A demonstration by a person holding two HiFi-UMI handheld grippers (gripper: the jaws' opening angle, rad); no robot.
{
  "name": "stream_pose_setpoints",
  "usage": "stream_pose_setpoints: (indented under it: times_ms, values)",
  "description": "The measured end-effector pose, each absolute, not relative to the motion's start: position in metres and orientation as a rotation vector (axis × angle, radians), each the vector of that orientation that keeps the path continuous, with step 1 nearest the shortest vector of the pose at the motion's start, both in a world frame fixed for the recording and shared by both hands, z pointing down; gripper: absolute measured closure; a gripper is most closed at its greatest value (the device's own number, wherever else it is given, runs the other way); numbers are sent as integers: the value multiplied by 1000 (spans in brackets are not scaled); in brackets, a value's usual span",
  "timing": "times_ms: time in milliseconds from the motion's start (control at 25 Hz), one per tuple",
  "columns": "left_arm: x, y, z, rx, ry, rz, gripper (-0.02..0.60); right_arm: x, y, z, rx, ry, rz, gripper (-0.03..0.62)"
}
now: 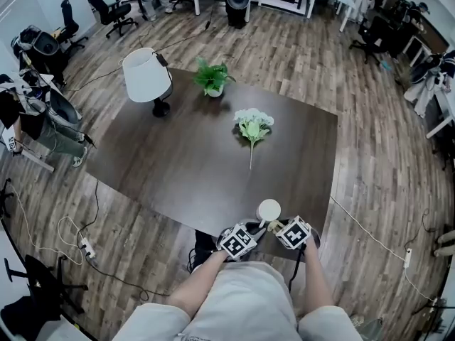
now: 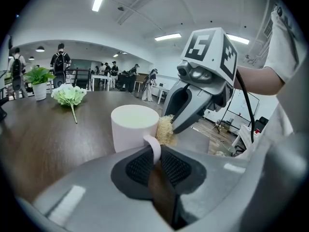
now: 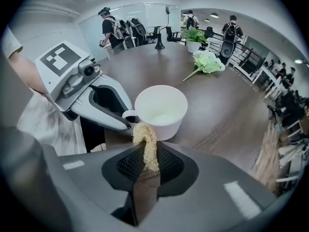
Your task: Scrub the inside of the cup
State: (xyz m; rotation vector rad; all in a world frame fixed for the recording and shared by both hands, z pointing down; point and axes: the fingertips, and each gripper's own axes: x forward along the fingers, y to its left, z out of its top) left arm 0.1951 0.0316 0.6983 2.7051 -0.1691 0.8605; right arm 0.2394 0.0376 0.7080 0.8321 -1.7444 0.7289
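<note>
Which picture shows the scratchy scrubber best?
The right gripper view: the scrubber sits close up in the middle, clamped in the right gripper. The left gripper view shows only a tuft of it beside the cup. The head view shows just a tiny pale speck near the cup.

Dark table (image 1: 178,162) fills middle of head view, on wood floor (image 1: 370,141). Lamp (image 1: 146,75) with white shade stands near table's upper left corner. Potted plant (image 1: 212,77) to right of lamp, near table's top edge. Flower bunch (image 1: 253,126) lies flat at centre right, stem toward lower edge. Office chairs (image 1: 111,9) along top of frame. Power strip (image 1: 87,249) on floor, lower left. People (image 2: 60,62) with backpacks stand far behind table.
</note>
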Motion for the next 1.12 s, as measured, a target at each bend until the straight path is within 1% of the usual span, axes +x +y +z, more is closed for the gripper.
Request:
stream_pose_setpoints:
  times_ms: [520,1120]
  values:
    - [186,35,699,2714,-105,864,534,265,5,697,935,-1722,744,508]
    - [181,32,697,2733,-39,831,535,250,-26,687,913,-1763,796,508]
